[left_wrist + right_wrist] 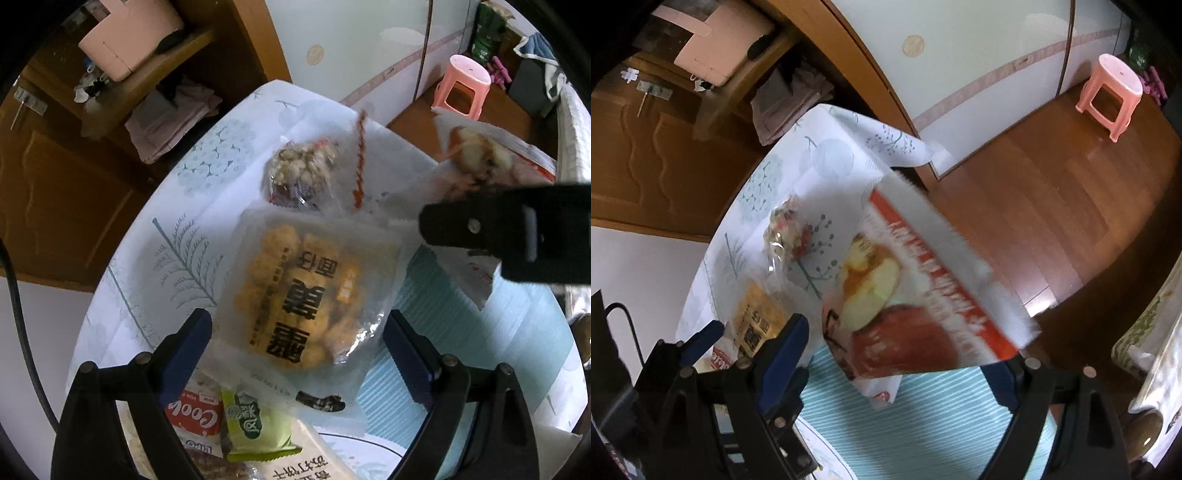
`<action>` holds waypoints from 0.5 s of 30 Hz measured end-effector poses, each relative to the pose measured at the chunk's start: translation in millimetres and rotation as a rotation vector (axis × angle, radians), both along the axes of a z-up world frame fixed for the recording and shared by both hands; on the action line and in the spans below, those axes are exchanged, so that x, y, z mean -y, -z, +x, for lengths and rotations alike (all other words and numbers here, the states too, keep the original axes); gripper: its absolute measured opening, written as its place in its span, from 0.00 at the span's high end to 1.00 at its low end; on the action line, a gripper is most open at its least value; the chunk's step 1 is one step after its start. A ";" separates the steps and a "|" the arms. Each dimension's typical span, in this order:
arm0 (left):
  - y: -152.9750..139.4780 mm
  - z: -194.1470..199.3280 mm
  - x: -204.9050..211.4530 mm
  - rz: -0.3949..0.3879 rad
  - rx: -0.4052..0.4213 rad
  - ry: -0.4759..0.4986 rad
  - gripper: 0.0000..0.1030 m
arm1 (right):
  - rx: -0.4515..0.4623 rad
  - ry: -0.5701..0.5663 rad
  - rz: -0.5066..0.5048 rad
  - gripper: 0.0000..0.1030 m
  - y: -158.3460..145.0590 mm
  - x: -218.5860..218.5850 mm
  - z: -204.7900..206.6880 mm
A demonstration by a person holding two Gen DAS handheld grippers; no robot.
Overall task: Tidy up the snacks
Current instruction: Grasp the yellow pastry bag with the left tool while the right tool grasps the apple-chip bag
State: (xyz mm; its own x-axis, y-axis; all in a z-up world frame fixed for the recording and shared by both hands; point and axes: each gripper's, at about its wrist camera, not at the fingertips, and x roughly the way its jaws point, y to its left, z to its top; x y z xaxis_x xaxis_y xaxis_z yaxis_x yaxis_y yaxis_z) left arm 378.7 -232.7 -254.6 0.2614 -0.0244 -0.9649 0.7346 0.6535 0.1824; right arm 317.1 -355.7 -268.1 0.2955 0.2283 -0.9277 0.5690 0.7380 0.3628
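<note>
The yellow snack pack [295, 291] lies between the left gripper's [297, 354] parted jaws; the right gripper's [905, 354] jaws, apart, flank the red-striped packet [923, 295].

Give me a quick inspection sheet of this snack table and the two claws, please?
Surface: table under a leaf-print cloth, with a striped blue mat on it.
Job's things: yellow snack bag and clear cereal pack lying on the table; red-and-white pack lifted above the mat, blurred.
Clutter: red cookie pack, green packet, white cracker pack at the near edge.
Grippers: left claw open around the yellow bag; right claw open, the red-and-white pack between its fingers.
Cables: black cable at the left.
Surroundings: pink stool, wood floor, wardrobe, shelves.
</note>
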 end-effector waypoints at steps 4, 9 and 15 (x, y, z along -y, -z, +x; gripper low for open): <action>7.2 4.7 -1.9 -0.012 0.010 -0.027 0.18 | -0.009 -0.023 0.027 0.61 5.5 -1.6 -1.9; 2.0 0.2 -8.1 -0.048 0.048 -0.038 0.29 | 0.004 -0.069 0.020 0.72 5.1 -8.6 -5.2; -12.8 -11.0 -22.7 -0.061 0.071 -0.088 0.33 | 0.048 -0.123 0.028 0.73 -7.6 -18.1 -15.9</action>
State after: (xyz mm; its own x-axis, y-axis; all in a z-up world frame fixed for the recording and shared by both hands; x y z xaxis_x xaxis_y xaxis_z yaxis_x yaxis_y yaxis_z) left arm 367.7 -210.0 -241.8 0.3331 -0.0567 -0.9412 0.6605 0.7264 0.1900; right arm 301.2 -337.6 -260.5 0.3080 0.2907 -0.9059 0.4561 0.7905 0.4087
